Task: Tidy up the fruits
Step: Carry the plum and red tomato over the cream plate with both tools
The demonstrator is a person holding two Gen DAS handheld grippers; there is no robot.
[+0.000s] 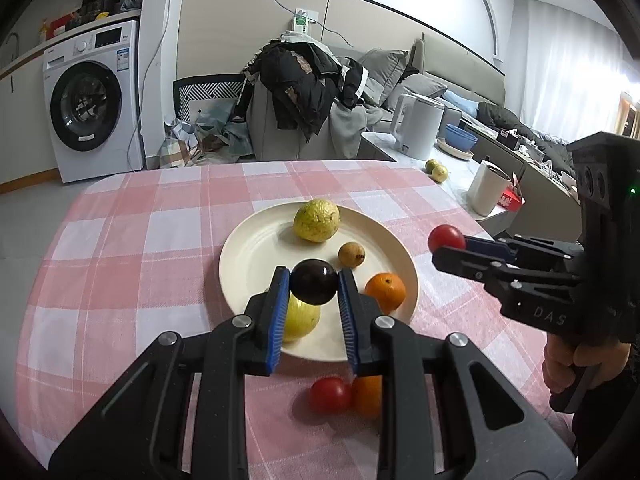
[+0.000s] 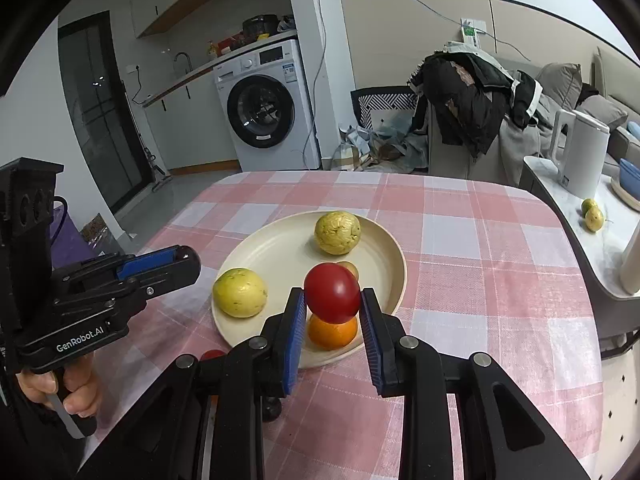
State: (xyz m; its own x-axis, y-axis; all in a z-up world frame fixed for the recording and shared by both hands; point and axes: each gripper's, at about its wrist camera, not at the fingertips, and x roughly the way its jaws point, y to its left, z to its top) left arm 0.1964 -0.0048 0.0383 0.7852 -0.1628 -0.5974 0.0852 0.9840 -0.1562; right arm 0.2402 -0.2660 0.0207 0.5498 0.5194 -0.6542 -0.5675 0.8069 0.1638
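Observation:
A cream plate (image 1: 248, 256) (image 2: 276, 256) sits on the pink checked tablecloth. On it lie a rough yellow fruit (image 1: 316, 220) (image 2: 337, 232), a smooth yellow fruit (image 1: 302, 318) (image 2: 239, 292), a small brown fruit (image 1: 351, 254) and an orange (image 1: 385, 290) (image 2: 332, 332). My left gripper (image 1: 313, 286) is shut on a dark purple round fruit (image 1: 313, 282), above the plate's near side. My right gripper (image 2: 332, 300) (image 1: 448, 246) is shut on a red tomato (image 2: 332, 298) (image 1: 446, 238), above the plate's right edge.
A second red tomato (image 1: 330, 395) and another orange (image 1: 367, 396) lie on the cloth in front of the plate. A side counter at the right holds a white kettle (image 1: 418, 126), a blue bowl (image 1: 460, 138) and two green fruits (image 1: 436, 170). A clothes-draped chair stands beyond the table.

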